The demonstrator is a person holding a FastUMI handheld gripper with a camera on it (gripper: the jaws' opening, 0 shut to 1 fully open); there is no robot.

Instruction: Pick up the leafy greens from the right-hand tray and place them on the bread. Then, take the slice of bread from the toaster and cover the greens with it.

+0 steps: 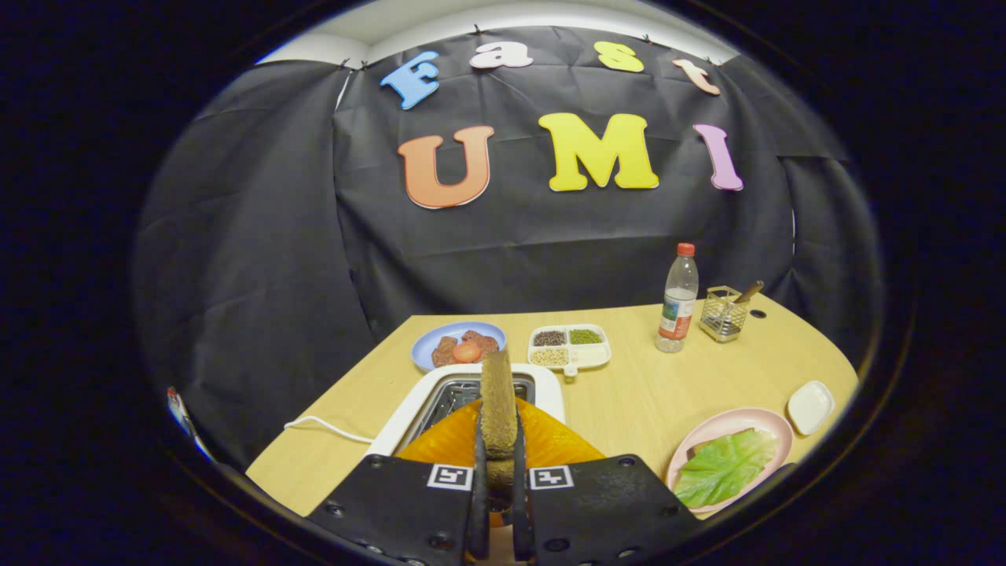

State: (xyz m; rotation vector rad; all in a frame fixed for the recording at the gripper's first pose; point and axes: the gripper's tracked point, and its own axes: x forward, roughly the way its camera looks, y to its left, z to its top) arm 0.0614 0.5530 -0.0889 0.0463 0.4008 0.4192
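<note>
My gripper (498, 464) is shut on a brown slice of bread (497, 401), held upright on its edge between both fingers, above the white toaster (542, 391). The toaster's open slots (452, 401) lie just beyond and below the slice. To the right of the fingers, a pink plate (711, 430) carries a green leaf (727, 465) lying flat over another slice of bread (701, 448), of which only a thin edge peeks out.
A blue plate (437, 339) with meat and a tomato slice sits beyond the toaster. Beside it stands a white divided dish of beans (570, 346). Farther right are a water bottle (677, 303), a wire holder (723, 314) and a small white dish (810, 406). A white cord (326, 427) trails left of the toaster.
</note>
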